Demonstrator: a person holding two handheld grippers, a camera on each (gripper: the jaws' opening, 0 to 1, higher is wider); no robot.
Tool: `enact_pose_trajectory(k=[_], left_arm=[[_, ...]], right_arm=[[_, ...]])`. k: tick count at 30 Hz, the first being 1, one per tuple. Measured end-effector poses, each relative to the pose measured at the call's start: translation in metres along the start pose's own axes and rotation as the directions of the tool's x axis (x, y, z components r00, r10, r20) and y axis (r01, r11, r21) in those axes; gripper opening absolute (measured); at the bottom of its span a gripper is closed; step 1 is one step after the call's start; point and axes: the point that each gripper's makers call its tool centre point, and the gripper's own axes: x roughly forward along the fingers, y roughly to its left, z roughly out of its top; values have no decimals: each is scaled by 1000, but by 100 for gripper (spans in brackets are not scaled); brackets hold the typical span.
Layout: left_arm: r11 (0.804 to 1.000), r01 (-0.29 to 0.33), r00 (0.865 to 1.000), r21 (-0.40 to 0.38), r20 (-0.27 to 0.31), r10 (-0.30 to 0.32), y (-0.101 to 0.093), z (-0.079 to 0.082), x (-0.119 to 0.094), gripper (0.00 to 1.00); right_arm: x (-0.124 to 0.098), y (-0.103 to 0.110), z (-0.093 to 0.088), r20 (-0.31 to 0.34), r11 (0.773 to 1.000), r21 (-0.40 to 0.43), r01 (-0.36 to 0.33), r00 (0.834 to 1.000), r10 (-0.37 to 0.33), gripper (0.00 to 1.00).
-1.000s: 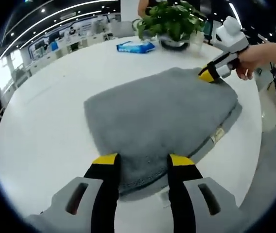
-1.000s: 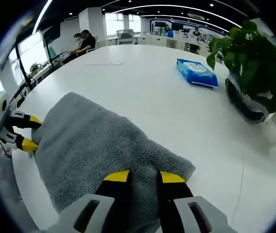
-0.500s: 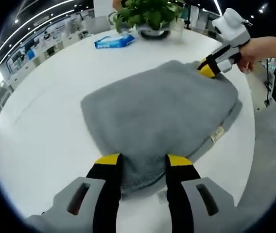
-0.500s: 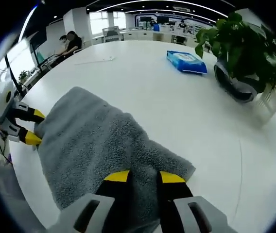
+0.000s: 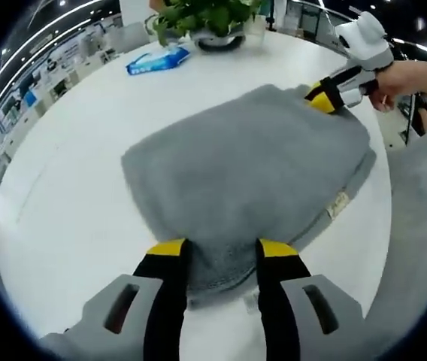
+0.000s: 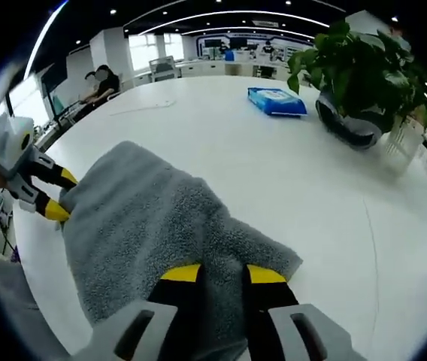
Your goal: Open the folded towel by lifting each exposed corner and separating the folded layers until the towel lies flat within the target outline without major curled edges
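A grey towel lies folded on a white table. The left gripper clamps one towel corner. The right gripper clamps the opposite corner.

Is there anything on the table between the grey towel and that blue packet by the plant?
No. In the right gripper view, bare white table runs from the towel to the blue packet. The left gripper view shows the same.

A white round table carries a grey towel; a blue packet; a potted plant.

bare table, far potted plant, wipes pack
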Motion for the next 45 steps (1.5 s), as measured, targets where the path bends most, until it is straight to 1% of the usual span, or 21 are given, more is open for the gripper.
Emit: enact_pose_trajectory(k=[4, 8, 10, 13, 20, 26, 28, 33, 39, 42, 45], left_arm=[[999, 7, 999, 35, -41, -6, 0, 1, 1, 34], [997, 33, 997, 68, -78, -28, 2, 2, 1, 35], [994, 51, 996, 95, -80, -44, 4, 3, 3, 35], [991, 62, 995, 115, -88, -52, 6, 4, 3, 35], [988, 76, 995, 138, -78, -66, 14, 9, 6, 35], [981, 97, 992, 168, -93, -82, 20, 12, 8, 35], [975, 112, 989, 193, -115, -91, 21, 14, 10, 35], [962, 139, 985, 234, -134, -109, 27, 19, 13, 36], [946, 176, 982, 273, -122, -147, 34, 24, 17, 36], [941, 187, 980, 283, -119, -159, 36, 27, 19, 36], [931, 206, 977, 302, -116, -179, 39, 29, 21, 36]], right_arm=[[-3, 0, -3, 25, 999, 42, -7, 1000, 6, 18], [-8, 5, -9, 9, 999, 50, -10, 1000, 9, 18], [-11, 7, -12, 5, 999, 49, -10, 1000, 10, 18], [-13, 9, -15, 8, 999, 46, -6, 1000, 6, 18], [-16, 12, -20, 10, 999, 54, -6, 1000, 6, 18], [-20, 17, -24, 7, 998, 61, -10, 1000, 10, 18], [-21, 18, -25, 10, 998, 69, -10, 1000, 10, 18], [-24, 22, -29, 10, 997, 76, -21, 1000, 20, 18], [-26, 28, -32, 13, 997, 70, -24, 1000, 23, 18], [-26, 30, -33, 16, 998, 65, -22, 1000, 21, 19], [-27, 31, -34, 17, 997, 69, -31, 999, 30, 19]])
